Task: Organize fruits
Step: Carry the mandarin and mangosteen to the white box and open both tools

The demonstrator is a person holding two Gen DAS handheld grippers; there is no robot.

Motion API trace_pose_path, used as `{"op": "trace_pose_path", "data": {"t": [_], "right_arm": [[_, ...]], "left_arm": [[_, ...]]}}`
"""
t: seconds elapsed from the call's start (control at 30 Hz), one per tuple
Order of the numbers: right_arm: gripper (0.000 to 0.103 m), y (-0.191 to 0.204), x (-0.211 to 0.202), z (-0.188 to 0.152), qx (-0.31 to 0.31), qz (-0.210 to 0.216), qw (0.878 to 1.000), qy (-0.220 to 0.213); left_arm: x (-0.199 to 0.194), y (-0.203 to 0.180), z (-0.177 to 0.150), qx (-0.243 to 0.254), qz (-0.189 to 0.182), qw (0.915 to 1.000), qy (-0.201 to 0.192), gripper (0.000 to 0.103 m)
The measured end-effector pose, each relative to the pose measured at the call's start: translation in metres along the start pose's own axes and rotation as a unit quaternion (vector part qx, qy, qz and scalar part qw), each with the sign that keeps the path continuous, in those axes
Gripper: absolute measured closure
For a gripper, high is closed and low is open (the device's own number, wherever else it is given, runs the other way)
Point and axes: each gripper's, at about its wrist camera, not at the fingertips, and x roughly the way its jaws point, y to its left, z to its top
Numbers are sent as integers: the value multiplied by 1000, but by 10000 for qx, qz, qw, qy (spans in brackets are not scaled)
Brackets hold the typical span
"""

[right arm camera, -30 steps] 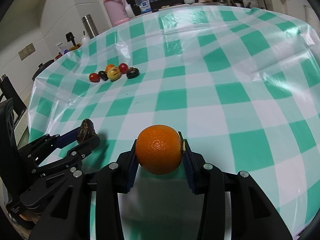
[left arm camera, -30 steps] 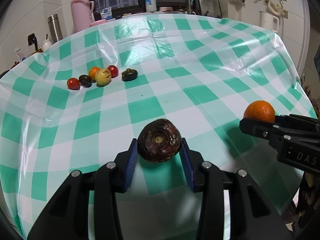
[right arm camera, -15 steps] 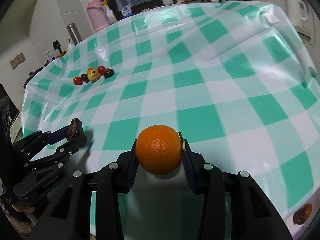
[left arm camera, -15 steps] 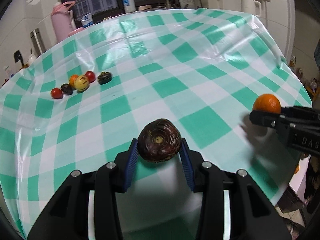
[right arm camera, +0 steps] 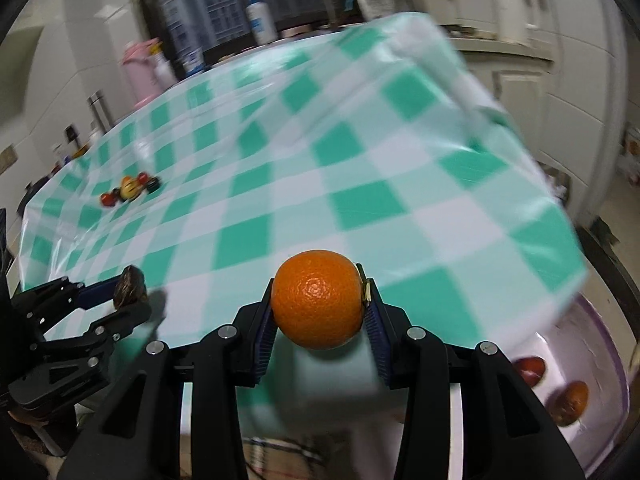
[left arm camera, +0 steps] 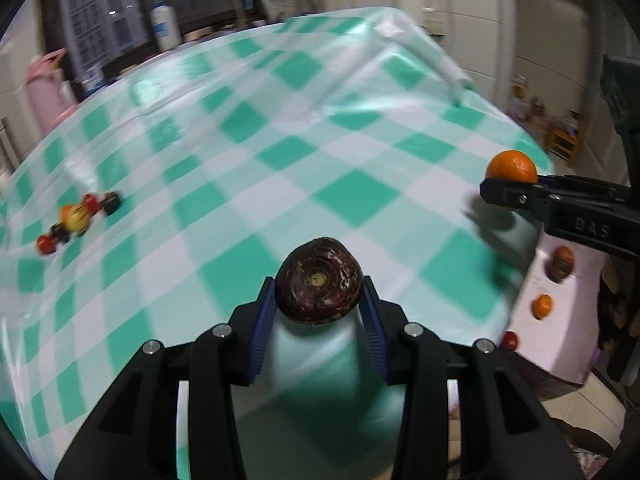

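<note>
A: What does the left gripper (left arm camera: 319,300) hold?
B: A dark, wrinkled round fruit (left arm camera: 319,280), clamped between ribbed blue pads above the glossy checked tablecloth (left arm camera: 280,152).
A: And the right gripper (right arm camera: 319,316)?
B: Closed on a dimpled orange (right arm camera: 318,298) at the table's edge.

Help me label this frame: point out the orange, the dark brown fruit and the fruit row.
orange (right arm camera: 318,299), right wrist view, front of peel.
dark brown fruit (left arm camera: 319,281), left wrist view, its ringed end.
fruit row (left arm camera: 76,218), left wrist view, yellow fruit mid-row.

Green-white checked table (left arm camera: 352,196), cluster of small fruits (left arm camera: 76,218) near far-left edge
</note>
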Motion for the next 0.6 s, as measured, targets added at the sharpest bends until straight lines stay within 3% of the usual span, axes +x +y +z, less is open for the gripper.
{"op": "trace_pose_path", "data": {"t": [0.17,0.37,0.53,0.6], "right_arm": [[62,-44,-19,-16,407,-363,9984,-125],[62,-97,-34,-37,770,-963,9923,-75],[62,-137,-24,-59,749,-1601,9830,499],[62,-152,-7,-72,761,-1741,9768,990]], "left_arm": [[5,-42,11,438,-387,9983,-3,61],[11,-106,21,1191,-979,9880,-50,61],[20,-165,16,1957,-1580,9679,35,61],[30,-185,12,2145,-1790,9599,220,61]]}}
